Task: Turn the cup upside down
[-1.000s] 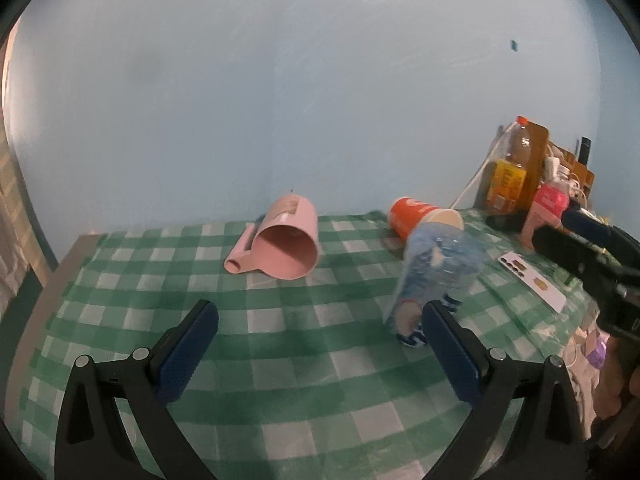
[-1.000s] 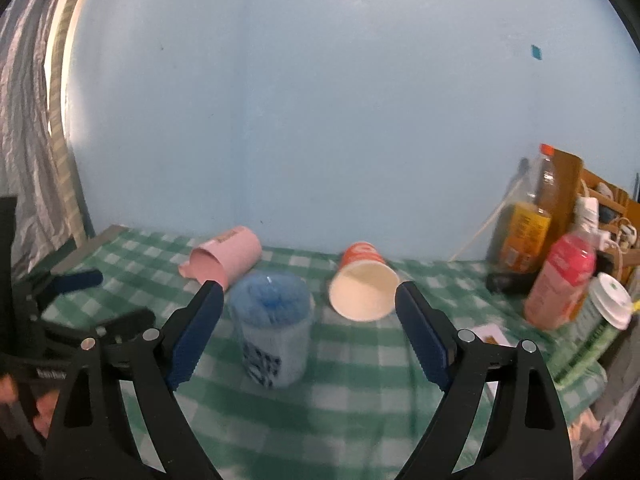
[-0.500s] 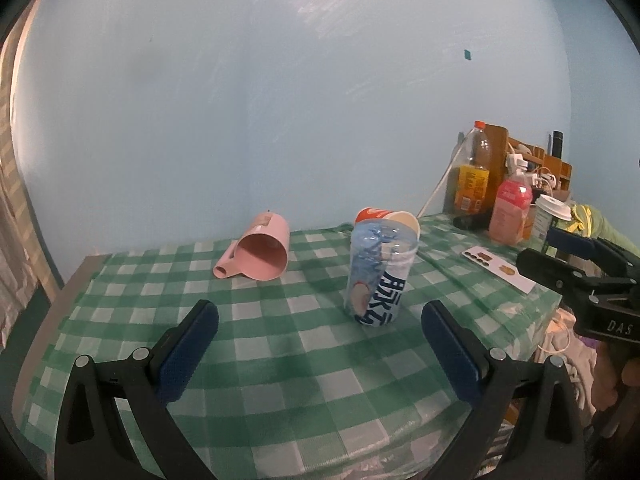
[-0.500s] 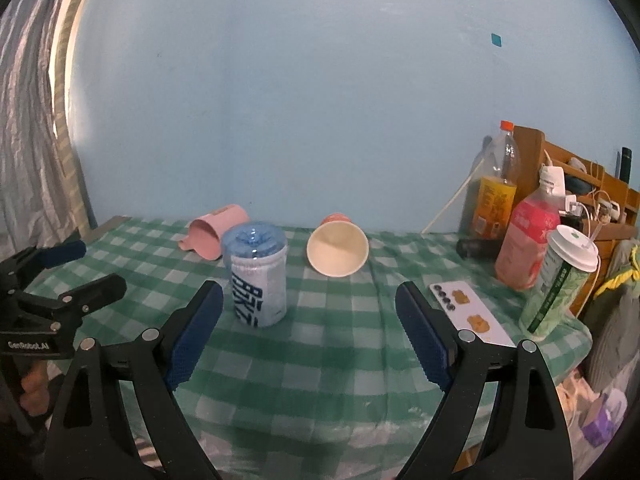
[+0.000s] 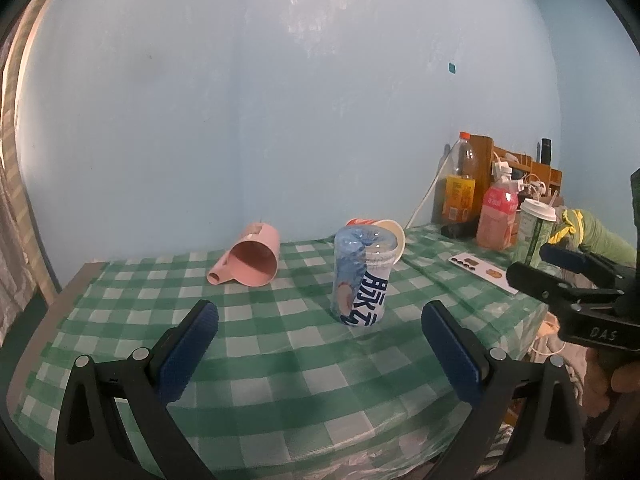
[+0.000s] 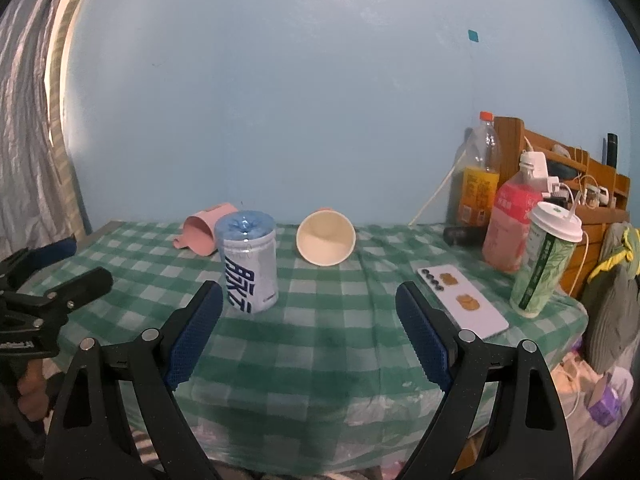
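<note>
The clear plastic cup with blue lettering stands upside down on the checked worktop, its domed blue base on top — judged from that, the flip looks done. It sits just in front of the pink mug, which lies on its side, and left of the paper cup, also tipped over with its mouth toward the camera. The left hand-held gripper and the right hand-held gripper both hover near the worktop's front edge, jaws spread wide and empty — well apart from the cup. The cup looks light, thin-walled and slick, so it would likely dent or skid; a gentle hold across the mid-body label seems safest.
</note>
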Motion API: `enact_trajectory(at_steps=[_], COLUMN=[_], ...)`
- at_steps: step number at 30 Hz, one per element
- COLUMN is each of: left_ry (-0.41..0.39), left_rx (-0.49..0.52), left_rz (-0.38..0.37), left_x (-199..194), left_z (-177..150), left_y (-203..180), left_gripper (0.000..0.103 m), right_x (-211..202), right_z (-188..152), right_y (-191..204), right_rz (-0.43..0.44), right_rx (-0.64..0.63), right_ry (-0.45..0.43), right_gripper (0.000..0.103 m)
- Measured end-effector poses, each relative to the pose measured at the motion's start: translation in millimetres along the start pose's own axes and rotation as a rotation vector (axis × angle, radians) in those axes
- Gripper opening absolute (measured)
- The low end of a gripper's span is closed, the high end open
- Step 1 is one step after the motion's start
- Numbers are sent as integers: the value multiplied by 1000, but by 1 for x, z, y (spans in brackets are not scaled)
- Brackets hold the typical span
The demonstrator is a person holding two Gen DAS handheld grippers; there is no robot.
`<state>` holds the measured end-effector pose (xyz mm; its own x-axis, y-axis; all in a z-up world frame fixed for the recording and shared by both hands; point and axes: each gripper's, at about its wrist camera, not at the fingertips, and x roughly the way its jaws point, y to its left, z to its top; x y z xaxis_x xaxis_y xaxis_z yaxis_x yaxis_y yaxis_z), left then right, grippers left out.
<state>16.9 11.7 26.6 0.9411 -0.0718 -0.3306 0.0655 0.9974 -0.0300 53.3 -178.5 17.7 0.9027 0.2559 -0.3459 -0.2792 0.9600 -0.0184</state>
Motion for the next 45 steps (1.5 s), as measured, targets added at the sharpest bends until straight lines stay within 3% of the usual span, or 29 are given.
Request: enact_trajectory(at_steps=[45], left_ry=[13], left_rx=[-19], left_rz=[11], left_x=[-5], left_z=[-6], left_y=[4], left_gripper=[103], right_x=[13], right_z=[-3], right_y=[8], right_rz=[19], right_rx=[-5], right_ry=[40], right_gripper=[88])
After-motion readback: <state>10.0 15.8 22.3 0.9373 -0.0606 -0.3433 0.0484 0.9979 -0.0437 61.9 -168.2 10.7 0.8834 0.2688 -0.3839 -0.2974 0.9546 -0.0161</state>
